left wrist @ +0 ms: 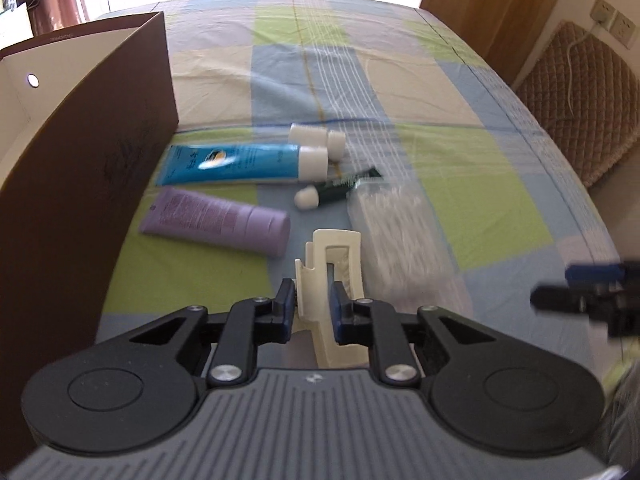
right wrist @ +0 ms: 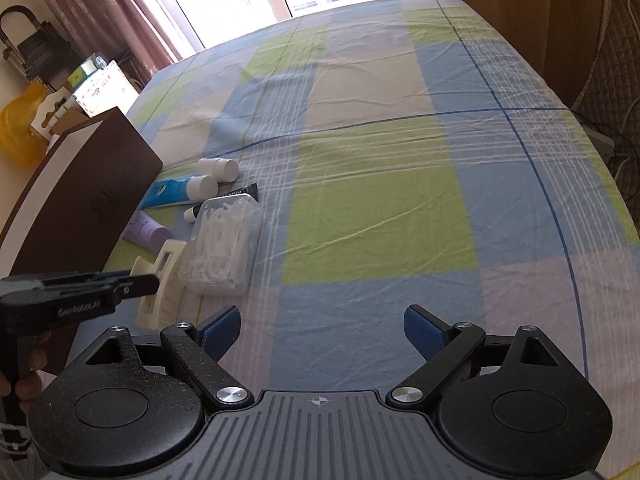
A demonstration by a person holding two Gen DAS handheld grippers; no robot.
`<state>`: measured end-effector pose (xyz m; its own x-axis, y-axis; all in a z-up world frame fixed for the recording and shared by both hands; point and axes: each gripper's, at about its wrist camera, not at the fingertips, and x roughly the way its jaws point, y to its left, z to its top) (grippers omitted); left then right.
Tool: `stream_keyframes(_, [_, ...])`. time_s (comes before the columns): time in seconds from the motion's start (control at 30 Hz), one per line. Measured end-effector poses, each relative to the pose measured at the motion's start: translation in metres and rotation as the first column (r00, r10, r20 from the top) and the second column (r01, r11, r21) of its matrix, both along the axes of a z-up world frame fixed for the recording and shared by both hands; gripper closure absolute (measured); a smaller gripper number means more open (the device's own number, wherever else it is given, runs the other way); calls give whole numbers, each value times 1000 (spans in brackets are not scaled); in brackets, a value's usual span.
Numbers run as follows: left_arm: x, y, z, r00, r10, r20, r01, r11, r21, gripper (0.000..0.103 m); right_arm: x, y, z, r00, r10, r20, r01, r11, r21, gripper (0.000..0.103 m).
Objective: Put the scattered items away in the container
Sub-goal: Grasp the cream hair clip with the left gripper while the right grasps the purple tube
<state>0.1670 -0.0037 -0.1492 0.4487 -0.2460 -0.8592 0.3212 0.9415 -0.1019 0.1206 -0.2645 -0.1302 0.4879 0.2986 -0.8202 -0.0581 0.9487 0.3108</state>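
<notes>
The cream hair claw (left wrist: 334,280), low centre of the left view, sits clamped in the left gripper (left wrist: 313,304), which should lift it clear over the brown box (left wrist: 92,184) wall at frame left before releasing, while the right gripper (right wrist: 322,330) waits with jaws apart.

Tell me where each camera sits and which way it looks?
Left wrist: rides the left gripper, facing along the bed toward the window; its jaws pinch a cream hair clip.
Right wrist: rides the right gripper, same direction, jaws open; fingers show at the left edge.
Both show the brown box, blue tube and floss-pick case.
</notes>
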Motion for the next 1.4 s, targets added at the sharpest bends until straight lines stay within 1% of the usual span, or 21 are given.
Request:
stream_keyframes(0.13, [-22, 11, 1, 999, -44, -26, 44, 998, 34, 87, 3, 9, 4, 999, 30, 13, -30, 1000, -1, 9])
stream_keyframes(0.23, [-25, 13, -4, 998, -39, -45, 41, 998, 39, 86, 7, 19, 7, 998, 53, 22, -53, 999, -6, 9])
stream_keyframes(0.27, [-25, 12, -5, 998, -39, -42, 40, 998, 42, 84, 9, 23, 8, 998, 62, 26, -61, 998, -7, 9])
stream_keyframes(0.33, [-24, 11, -7, 999, -38, -37, 40, 998, 48, 85, 12, 31, 13, 995, 87, 41, -86, 996, -15, 9])
stream_keyframes(0.4, [-24, 11, -7, 999, -35, -30, 37, 998, 53, 87, 15, 39, 17, 990, 126, 62, -124, 992, -25, 9])
stream_keyframes(0.5, [-30, 20, 0, 1000, -19, -16, 20, 997, 69, 87, 24, 57, 23, 971, 215, 102, -212, 977, -41, 9])
stream_keyframes(0.57, [-36, 26, 4, 1000, -6, -12, 7, 995, 98, 87, 31, 72, 26, 948, 291, 128, -286, 957, -56, 9])
stream_keyframes(0.63, [-41, 33, 7, 1000, 13, -11, -11, 992, 129, 87, 42, 92, 27, 908, 387, 157, -382, 922, -66, 9])
stream_keyframes(0.73, [-49, 42, 8, 998, 57, -7, -55, 983, 172, 87, 60, 122, 22, 836, 521, 171, -513, 853, -92, 10])
stream_keyframes(0.87, [-50, 55, 6, 993, 118, -20, -113, 976, 187, 87, 87, 156, 7, 735, 661, 151, -647, 750, -136, 10])
stream_keyframes(0.93, [-50, 58, 6, 990, 138, -25, -131, 974, 185, 87, 99, 172, -4, 690, 713, 123, -697, 701, -155, 25])
stream_keyframes(0.97, [-50, 59, 6, 989, 144, -24, -137, 973, 185, 87, 104, 180, -10, 677, 729, 105, -710, 684, -167, 32])
stream_keyframes(1.03, [-49, 61, 6, 988, 153, -21, -147, 971, 186, 87, 114, 193, -22, 659, 748, 77, -726, 660, -195, 32])
stream_keyframes(1.1, [-49, 62, 5, 987, 160, -23, -154, 971, 185, 87, 122, 202, -32, 660, 749, 64, -727, 658, -198, 32])
stream_keyframes(1.17, [-49, 63, 4, 986, 164, -26, -157, 970, 185, 87, 128, 207, -41, 667, 743, 57, -725, 665, -179, 32])
stream_keyframes(1.2, [-49, 63, 3, 986, 166, -28, -158, 970, 186, 87, 129, 209, -45, 668, 743, 49, -726, 664, -177, 35])
stream_keyframes(1.23, [-49, 64, 3, 986, 166, -30, -157, 970, 187, 87, 130, 211, -48, 668, 743, 41, -727, 663, -177, 43])
stream_keyframes(1.27, [-49, 64, 2, 986, 166, -33, -157, 970, 188, 87, 130, 213, -52, 666, 745, 24, -730, 659, -181, 63])
stream_keyframes(1.3, [-49, 64, 2, 986, 166, -36, -156, 970, 188, 87, 127, 214, -55, 664, 748, 14, -732, 653, -195, 68])
stream_keyframes(1.37, [-49, 64, 1, 986, 165, -38, -155, 970, 186, 87, 118, 213, -58, 655, 756, 13, -733, 639, -234, 69])
stream_keyframes(1.4, [-49, 64, 2, 986, 163, -37, -153, 970, 187, 87, 114, 210, -58, 658, 753, 8, -731, 640, -237, 69])
